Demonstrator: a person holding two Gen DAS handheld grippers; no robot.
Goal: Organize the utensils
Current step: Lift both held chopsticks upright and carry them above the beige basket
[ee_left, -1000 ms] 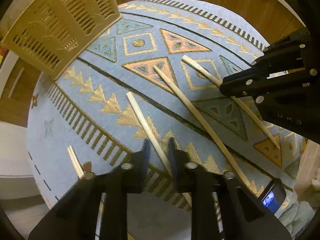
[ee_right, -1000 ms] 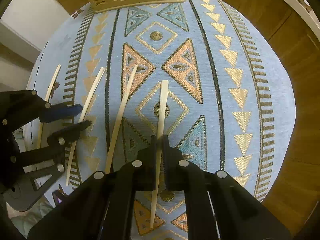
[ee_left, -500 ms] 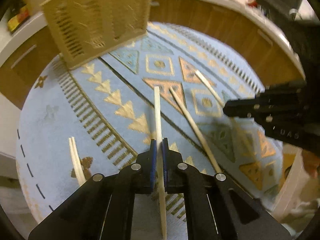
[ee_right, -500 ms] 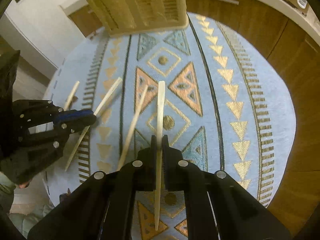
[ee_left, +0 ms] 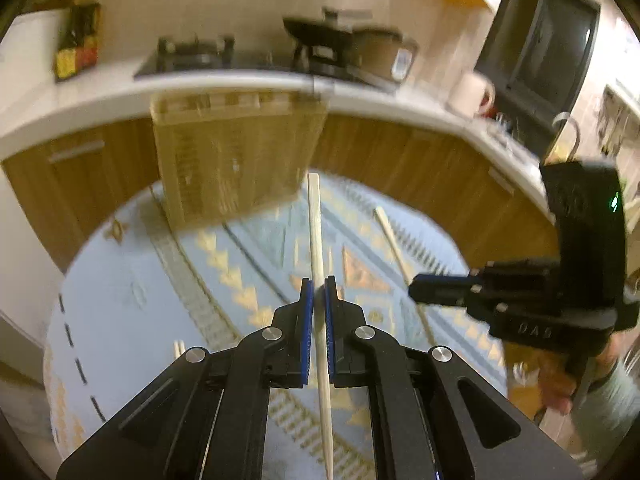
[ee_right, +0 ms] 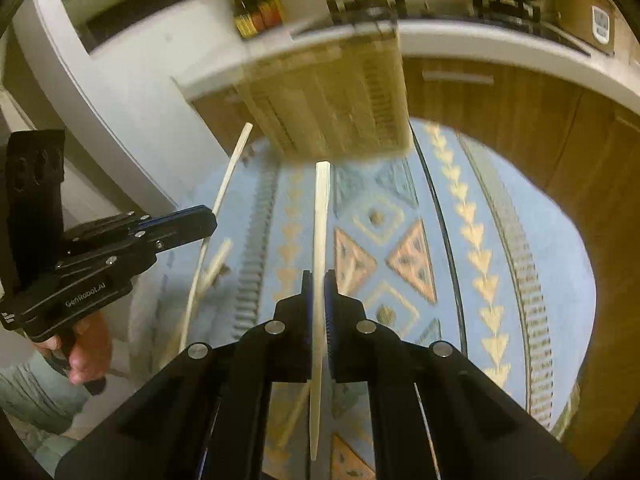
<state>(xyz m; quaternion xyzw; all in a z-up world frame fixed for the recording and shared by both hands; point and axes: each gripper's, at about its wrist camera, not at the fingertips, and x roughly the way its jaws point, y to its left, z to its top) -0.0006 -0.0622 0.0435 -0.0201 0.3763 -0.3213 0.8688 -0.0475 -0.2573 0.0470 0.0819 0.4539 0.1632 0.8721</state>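
Note:
My left gripper (ee_left: 316, 294) is shut on a pale wooden chopstick (ee_left: 315, 224), held above the patterned blue cloth (ee_left: 132, 292) and pointing at the tan slotted basket (ee_left: 236, 160). My right gripper (ee_right: 319, 286) is shut on another chopstick (ee_right: 321, 216), also lifted and aimed at the basket (ee_right: 332, 96). The right gripper shows in the left wrist view (ee_left: 420, 292), and the left gripper with its chopstick (ee_right: 230, 172) shows in the right wrist view (ee_right: 208, 222). More chopsticks lie on the cloth (ee_left: 394, 248) (ee_left: 179, 350) (ee_right: 216, 266).
The round table's cloth (ee_right: 520, 240) ends close to wooden cabinets (ee_left: 420, 168) under a white counter (ee_left: 120, 96) with a stove, pots and bottles. A person's hand (ee_right: 86, 352) holds the left gripper's handle.
Both grippers have lifted their chopsticks off the cloth and tilted up toward the basket; one second ago the left gripper was still open around its chopstick.

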